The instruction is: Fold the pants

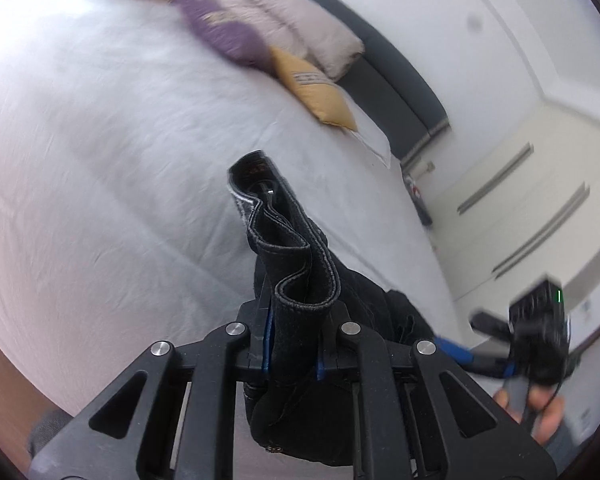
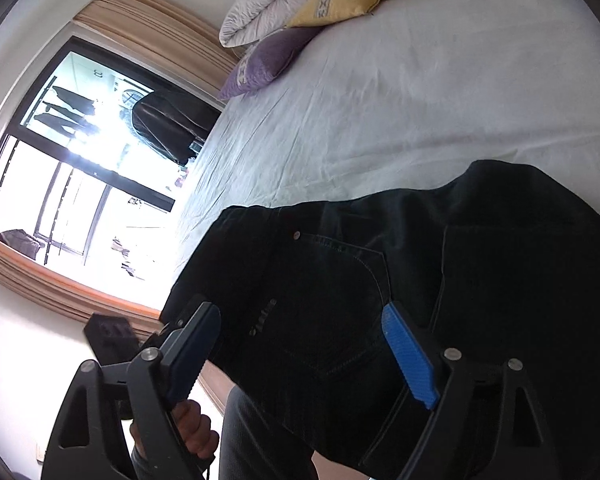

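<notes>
The black pants point(image 1: 296, 272) are bunched and lifted over the white bed point(image 1: 100, 152). My left gripper point(image 1: 292, 344) is shut on a fold of the pants near the waistband, which sticks up beyond the fingers. In the right wrist view the pants point(image 2: 380, 272) hang wide in front, with a back pocket and rivet showing. My right gripper point(image 2: 300, 344) is open, its blue pads point(image 2: 410, 356) spread on either side of the pants without pinching them. The right gripper also shows in the left wrist view point(image 1: 532, 336), low at the right, blurred.
A yellow cushion point(image 1: 320, 88), a purple cushion point(image 1: 224, 32) and a folded pale duvet point(image 1: 284, 16) lie at the bed's head by a dark headboard point(image 1: 396, 80). A bright window point(image 2: 72, 184) with curtains and a dark chair point(image 2: 172, 124) stand beyond the bed. Wardrobe doors point(image 1: 540, 208) are at right.
</notes>
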Demonstrator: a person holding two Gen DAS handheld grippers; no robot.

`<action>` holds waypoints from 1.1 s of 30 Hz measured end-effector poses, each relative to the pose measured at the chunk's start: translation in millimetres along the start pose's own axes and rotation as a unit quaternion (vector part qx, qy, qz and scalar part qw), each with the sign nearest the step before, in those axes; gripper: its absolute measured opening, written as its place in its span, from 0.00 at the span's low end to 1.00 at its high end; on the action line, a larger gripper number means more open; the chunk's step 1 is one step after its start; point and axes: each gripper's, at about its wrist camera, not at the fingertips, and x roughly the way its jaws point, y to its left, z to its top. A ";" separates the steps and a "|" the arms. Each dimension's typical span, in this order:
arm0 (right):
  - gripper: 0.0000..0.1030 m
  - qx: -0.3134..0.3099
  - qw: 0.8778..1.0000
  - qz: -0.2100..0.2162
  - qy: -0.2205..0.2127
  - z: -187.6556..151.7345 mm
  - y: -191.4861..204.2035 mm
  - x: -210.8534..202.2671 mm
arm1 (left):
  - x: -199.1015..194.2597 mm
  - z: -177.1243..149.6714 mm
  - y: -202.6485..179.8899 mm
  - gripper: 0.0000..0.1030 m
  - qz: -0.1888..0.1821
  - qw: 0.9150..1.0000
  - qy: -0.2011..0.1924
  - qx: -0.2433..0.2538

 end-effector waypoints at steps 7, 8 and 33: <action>0.89 -0.007 0.999 0.053 -0.003 24.7 8.4 -16.6 | 10.9 -51.2 -129.8 0.12 0.009 0.971 0.016 0.240; 0.91 -0.009 0.998 0.056 -0.004 27.8 7.1 -21.4 | 14.9 -63.5 -142.4 0.12 0.011 0.964 0.021 0.265; 0.21 -0.050 0.997 -0.040 0.038 8.1 -56.5 -94.6 | 57.2 -161.1 -275.2 0.12 -0.042 0.895 0.078 0.437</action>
